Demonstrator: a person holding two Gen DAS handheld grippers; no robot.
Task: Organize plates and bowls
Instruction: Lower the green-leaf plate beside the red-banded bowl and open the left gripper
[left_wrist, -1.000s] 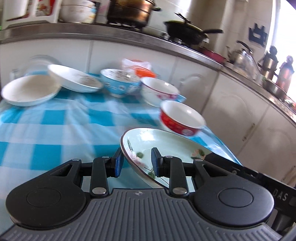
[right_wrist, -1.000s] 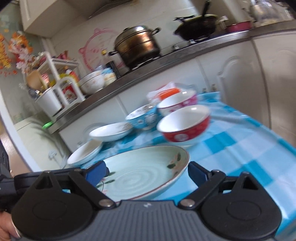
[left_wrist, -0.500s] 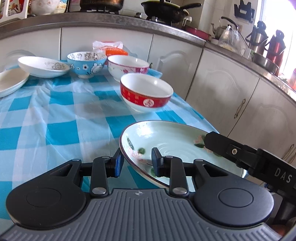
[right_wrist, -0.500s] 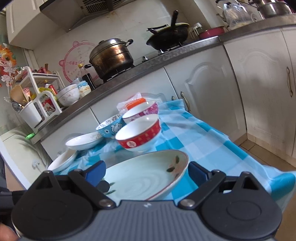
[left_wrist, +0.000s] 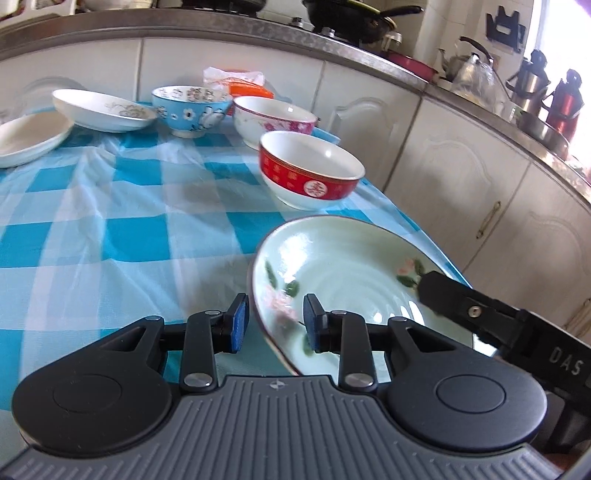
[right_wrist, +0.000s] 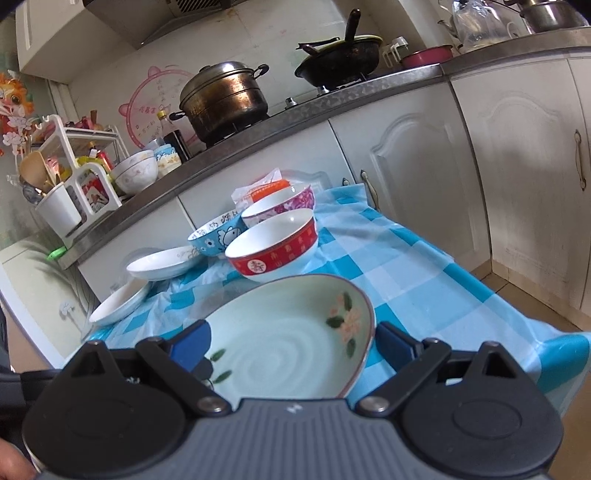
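Pale-green plate (left_wrist: 343, 280), carried toward the red bowl (left_wrist: 310, 173) ahead, now low over the table (left_wrist: 110, 229): left tongs (left_wrist: 275, 323) straddle its rim without clamping, right tongs (right_wrist: 291, 347) spread wide around it — set-down looks imminent.

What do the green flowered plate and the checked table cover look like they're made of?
Green flowered plate: likely glazed ceramic; glossy highlights, painted flowers, dark rim line.
Checked table cover: probably thin plastic sheeting, possibly light fabric; slight sheen, soft wrinkles, drapes over the table edge.
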